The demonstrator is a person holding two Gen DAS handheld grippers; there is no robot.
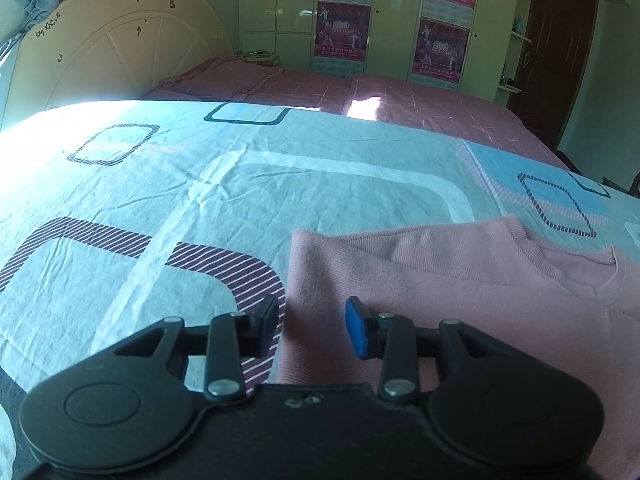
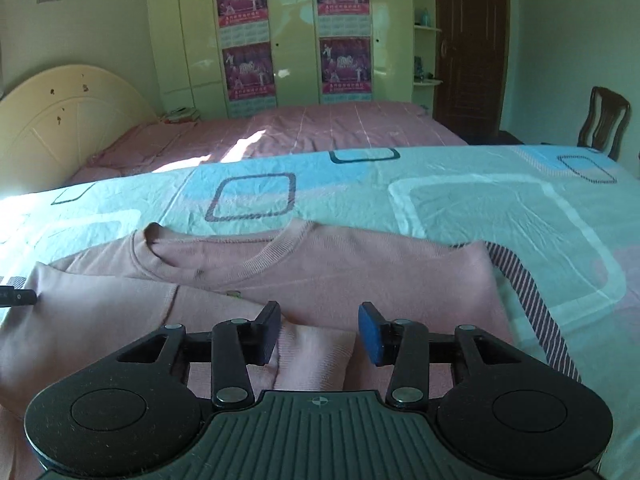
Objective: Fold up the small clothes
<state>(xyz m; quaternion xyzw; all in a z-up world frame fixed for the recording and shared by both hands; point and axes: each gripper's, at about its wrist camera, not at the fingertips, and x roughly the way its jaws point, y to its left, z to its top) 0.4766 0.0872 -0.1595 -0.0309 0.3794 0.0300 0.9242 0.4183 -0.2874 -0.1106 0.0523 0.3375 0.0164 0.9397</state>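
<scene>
A small pink sweater [image 1: 460, 280] lies flat on the patterned sheet [image 1: 200, 208], its ribbed collar [image 1: 560, 264] toward the right. My left gripper [image 1: 314, 328] hovers over the sweater's left edge, open, with the cloth's border below the gap. In the right wrist view the same sweater [image 2: 380, 276] spreads across the bed, collar [image 2: 224, 256] facing away, one sleeve [image 2: 316, 356] folded in over the body. My right gripper [image 2: 320, 334] stands open above that folded sleeve, pads not pressing on it. The left gripper's dark tip [image 2: 16, 298] shows at the far left edge.
Behind the sheet lies a second bed with a pink cover [image 2: 304, 128] and a cream headboard [image 1: 120, 52]. Green wardrobes with posters [image 2: 344, 64] line the back wall. A wooden chair [image 2: 604, 120] and a dark door [image 2: 468, 48] stand at the right.
</scene>
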